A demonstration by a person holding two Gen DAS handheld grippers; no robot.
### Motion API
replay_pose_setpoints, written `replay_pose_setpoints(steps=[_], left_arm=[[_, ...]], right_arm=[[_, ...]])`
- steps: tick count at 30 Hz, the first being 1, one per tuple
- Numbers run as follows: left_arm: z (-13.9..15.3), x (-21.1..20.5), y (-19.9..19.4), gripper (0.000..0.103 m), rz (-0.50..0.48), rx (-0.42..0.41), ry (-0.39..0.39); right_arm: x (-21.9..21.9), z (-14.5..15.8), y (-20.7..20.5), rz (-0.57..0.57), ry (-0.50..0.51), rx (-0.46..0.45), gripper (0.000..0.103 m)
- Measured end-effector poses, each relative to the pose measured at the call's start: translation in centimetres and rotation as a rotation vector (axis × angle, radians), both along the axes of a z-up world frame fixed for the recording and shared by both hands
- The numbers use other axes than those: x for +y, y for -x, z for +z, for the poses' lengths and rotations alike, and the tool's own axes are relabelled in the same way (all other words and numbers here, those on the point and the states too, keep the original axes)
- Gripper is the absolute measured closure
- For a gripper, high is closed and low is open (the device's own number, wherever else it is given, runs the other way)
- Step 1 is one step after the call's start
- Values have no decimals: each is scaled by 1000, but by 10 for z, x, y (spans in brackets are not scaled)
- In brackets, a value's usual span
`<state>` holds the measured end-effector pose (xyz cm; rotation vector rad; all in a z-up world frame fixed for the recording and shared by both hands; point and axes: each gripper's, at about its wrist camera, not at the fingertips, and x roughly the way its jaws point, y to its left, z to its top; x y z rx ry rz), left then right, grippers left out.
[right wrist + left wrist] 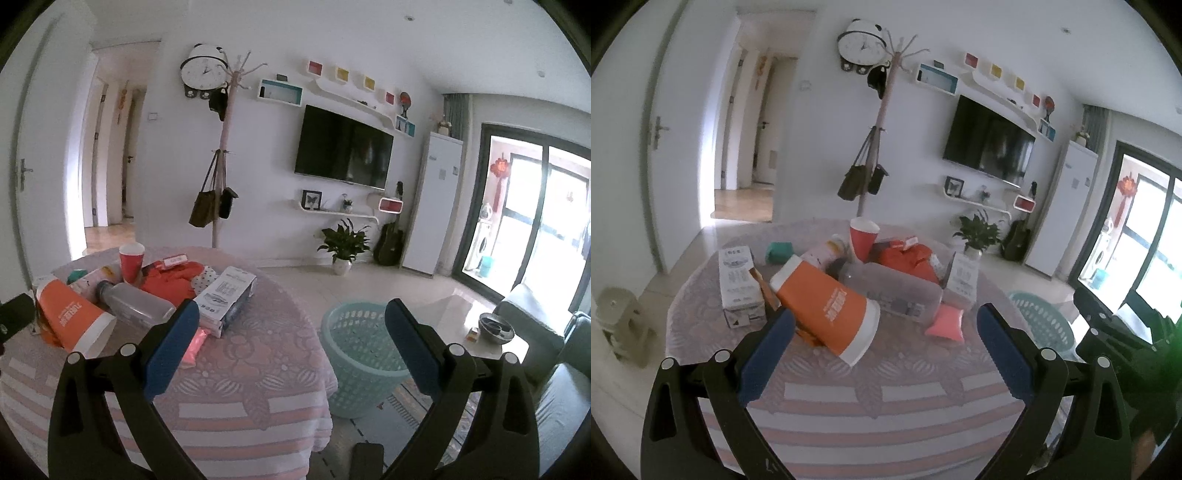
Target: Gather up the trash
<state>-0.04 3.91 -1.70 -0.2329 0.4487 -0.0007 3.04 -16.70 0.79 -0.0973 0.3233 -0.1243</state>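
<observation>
Trash lies piled on a round table with a pink patterned cloth (886, 398). An orange and white paper cup (827, 310) lies on its side nearest my left gripper (884, 325), which is open and empty just short of it. Behind it are a clear plastic bottle (897, 288), a red cup (863, 240), an orange bag (912, 258), a white carton (738, 284), another white carton (964, 277) and a pink packet (945, 321). My right gripper (291, 321) is open and empty, above the table edge (317, 354) and a teal basket (362, 354) on the floor.
A coat stand (221, 155) with bags stands behind the table. A potted plant (343, 247), a guitar and a white cabinet (432, 206) line the far wall. A grey sofa (554, 369) and a low table with a bowl (495, 328) are at the right.
</observation>
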Motion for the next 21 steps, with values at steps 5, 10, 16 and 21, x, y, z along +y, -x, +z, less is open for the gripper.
replay_pose_setpoints(steps=[5,10,16,21], left_arm=[[-3,0,-2,7,0,9,7],[-1,7,-1,7,22,-1,-43],[2,52,2,7,77,11,-34],[-2,92,-6,10,118,52,18]], right_arm=[[1,-2,-4,1,5,10,8],[1,-3,-13,11,-9,28,8],[6,-1,-25,42,-13,30,8],[14,-10,-46,106,-34,87,23]])
